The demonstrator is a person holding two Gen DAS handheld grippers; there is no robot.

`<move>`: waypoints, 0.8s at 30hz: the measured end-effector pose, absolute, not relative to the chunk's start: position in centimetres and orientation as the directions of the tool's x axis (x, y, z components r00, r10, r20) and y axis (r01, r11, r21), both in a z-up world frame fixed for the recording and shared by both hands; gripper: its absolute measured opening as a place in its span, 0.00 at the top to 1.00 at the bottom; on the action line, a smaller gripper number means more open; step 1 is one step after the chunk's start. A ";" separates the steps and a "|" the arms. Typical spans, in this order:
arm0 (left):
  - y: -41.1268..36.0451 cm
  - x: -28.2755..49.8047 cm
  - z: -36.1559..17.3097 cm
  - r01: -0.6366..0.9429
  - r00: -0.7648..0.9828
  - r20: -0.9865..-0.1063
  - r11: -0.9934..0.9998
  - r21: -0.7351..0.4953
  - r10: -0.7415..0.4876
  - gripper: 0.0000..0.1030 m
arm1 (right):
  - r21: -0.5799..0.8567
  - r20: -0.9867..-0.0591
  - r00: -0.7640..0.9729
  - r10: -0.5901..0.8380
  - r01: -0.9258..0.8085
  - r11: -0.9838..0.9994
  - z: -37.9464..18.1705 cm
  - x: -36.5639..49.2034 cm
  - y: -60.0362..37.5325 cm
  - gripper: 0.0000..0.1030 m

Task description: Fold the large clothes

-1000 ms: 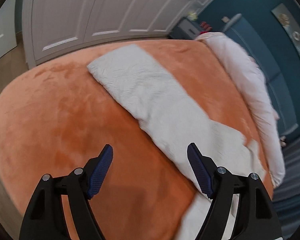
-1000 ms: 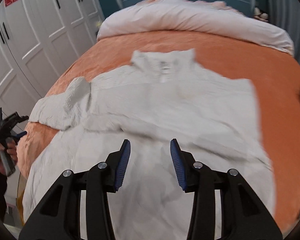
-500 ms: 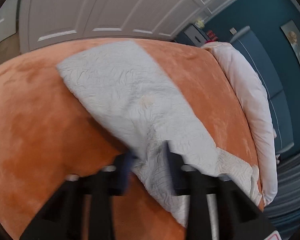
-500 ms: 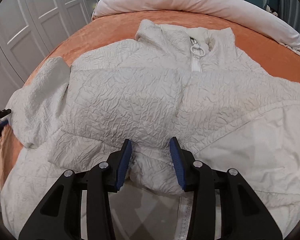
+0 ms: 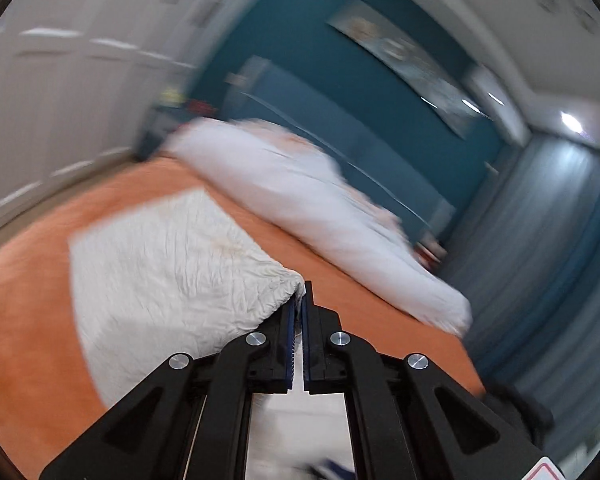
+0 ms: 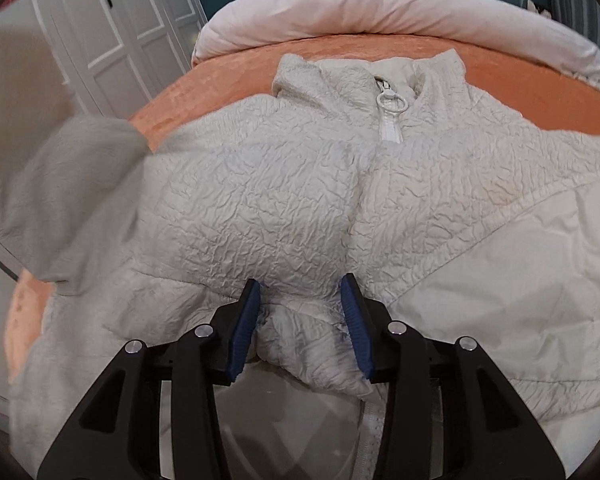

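1. The wardrobe doors (image 5: 60,92) and wall picture (image 5: 404,56) are smeared by motion blur.
2. The jacket sleeve (image 6: 72,192) is blurred, perhaps lifted.
3. The jacket (image 6: 340,200) hem is cut off below.

Both wrist cameras look along their fingers, close over the jacket (image 6: 300,208) on the bed (image 5: 28,320).

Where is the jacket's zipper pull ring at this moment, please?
In the right wrist view, the zipper pull ring lies upper centre, at the collar of the white jacket, just below the pink duvet.
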State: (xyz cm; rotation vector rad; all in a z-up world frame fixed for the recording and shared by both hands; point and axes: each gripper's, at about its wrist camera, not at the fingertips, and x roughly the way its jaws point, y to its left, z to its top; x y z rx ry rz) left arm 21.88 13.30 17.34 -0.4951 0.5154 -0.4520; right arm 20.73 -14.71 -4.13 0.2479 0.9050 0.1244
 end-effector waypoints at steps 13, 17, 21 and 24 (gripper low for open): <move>-5.3 14.8 0.3 0.284 0.452 -0.733 0.861 -0.422 -0.508 0.45 | 0.400 -0.724 0.661 0.197 0.169 0.901 0.1 7.2 -27.0 0.36; 1.5 13.3 -0.1 0.158 0.530 -0.727 0.893 -0.420 -0.436 0.36 | 0.433 -0.702 0.686 0.192 0.196 0.880 0.9 6.7 -29.0 0.34; 6.8 14.3 0.3 0.023 0.589 -0.756 0.941 -0.339 -0.286 0.36 | 0.459 -0.683 0.690 0.238 0.152 0.875 1.9 9.9 -27.4 0.26; 8.8 15.5 -0.7 -0.005 0.597 -0.787 0.980 -0.198 -0.156 0.36 | 0.355 -0.703 0.679 0.212 0.077 0.932 3.3 13.0 -23.5 0.22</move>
